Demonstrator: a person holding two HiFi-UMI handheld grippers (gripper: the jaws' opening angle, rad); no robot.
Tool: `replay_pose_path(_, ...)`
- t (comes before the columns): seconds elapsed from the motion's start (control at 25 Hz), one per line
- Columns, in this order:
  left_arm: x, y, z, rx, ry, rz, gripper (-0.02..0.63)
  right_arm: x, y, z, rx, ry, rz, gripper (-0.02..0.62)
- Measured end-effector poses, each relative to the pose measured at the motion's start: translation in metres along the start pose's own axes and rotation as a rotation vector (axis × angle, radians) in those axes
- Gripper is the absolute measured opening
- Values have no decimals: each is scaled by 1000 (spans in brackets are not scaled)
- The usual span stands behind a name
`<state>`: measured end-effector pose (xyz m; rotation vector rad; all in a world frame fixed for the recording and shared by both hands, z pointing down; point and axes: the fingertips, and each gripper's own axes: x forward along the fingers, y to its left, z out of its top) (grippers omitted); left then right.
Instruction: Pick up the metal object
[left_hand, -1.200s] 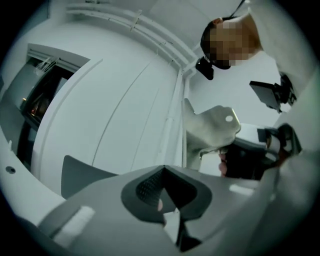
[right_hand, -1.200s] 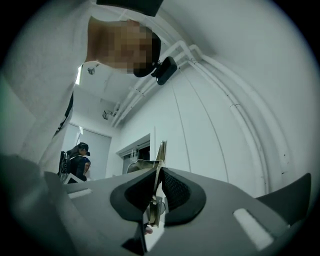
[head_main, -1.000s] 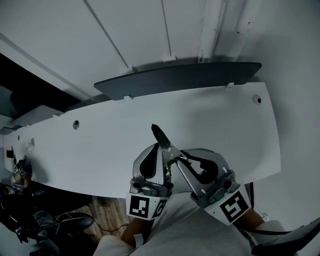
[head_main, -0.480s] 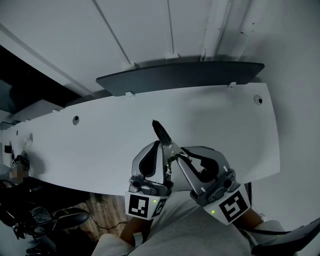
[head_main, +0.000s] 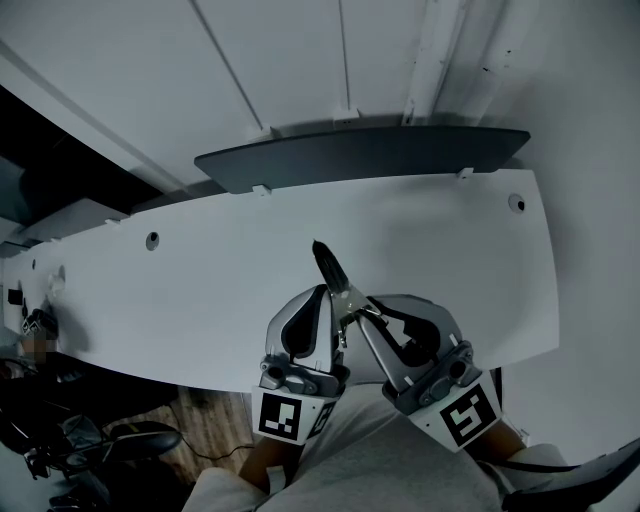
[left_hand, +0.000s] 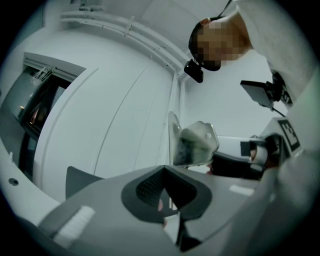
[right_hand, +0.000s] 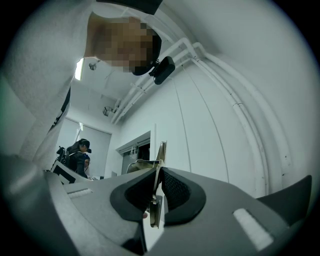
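Note:
The metal object (head_main: 337, 284) is a thin shiny piece with a dark pointed tip. It is held up above the near edge of the white table (head_main: 450, 260), close to my body. My right gripper (head_main: 366, 306) is shut on it. In the right gripper view the flat metal object (right_hand: 156, 197) stands edge-on between the two pads. My left gripper (head_main: 327, 298) sits right beside it, tips almost touching the right one. Its jaws are shut and I see nothing between them. In the left gripper view the metal object (left_hand: 196, 144) stands just beyond my left gripper (left_hand: 164, 168).
A dark grey panel (head_main: 380, 150) runs along the table's far edge, against a white wall. Small round holes (head_main: 152, 240) dot the tabletop. At the far left a person (head_main: 35, 335) sits by dark cables on the wooden floor (head_main: 215, 425).
Almost nothing differs. Both grippers and the held metal object have drifted very slightly to the right in the head view.

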<state>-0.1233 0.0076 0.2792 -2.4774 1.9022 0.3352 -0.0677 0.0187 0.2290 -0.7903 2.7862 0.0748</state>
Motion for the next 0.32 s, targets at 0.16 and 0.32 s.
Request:
replay_pose_path(0.16, 1, 0, 3, 0, -2, -4, -2, 1, -1, 0, 2, 3, -5, 31)
replay_pose_path(0.32, 2, 1, 6, 2, -5, -9, -2, 2, -2, 3, -1, -3, -9, 29)
